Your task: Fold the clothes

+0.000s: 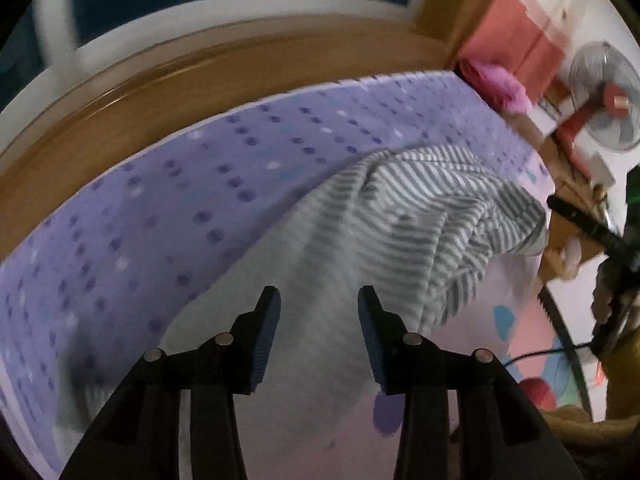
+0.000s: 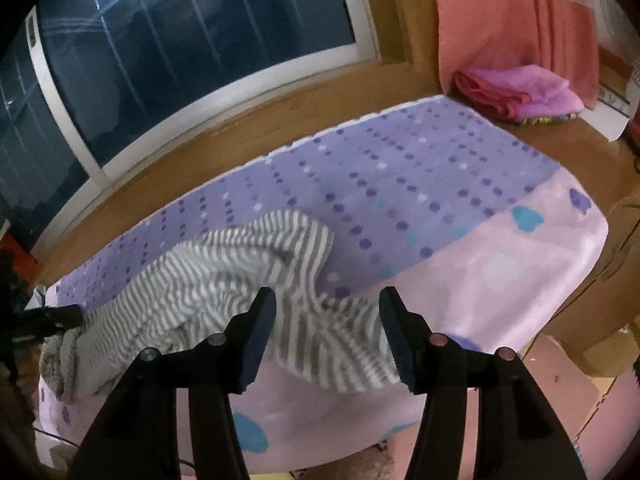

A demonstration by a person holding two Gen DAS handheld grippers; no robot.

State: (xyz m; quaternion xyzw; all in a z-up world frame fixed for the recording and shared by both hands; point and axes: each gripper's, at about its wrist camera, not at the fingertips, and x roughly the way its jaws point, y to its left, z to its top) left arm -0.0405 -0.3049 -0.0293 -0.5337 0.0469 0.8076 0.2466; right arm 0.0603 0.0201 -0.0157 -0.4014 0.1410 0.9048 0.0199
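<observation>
A grey-and-white striped garment lies crumpled on a purple dotted and pink sheet. In the left wrist view my left gripper is open and empty, just above the garment's near part. In the right wrist view the same garment lies bunched across the sheet. My right gripper is open and empty, above the garment's near striped edge. The other gripper's black tip shows at the garment's left end.
A wooden ledge and a dark window run behind the surface. Folded pink cloths sit at the far right corner by a pink curtain. A fan stands at the right.
</observation>
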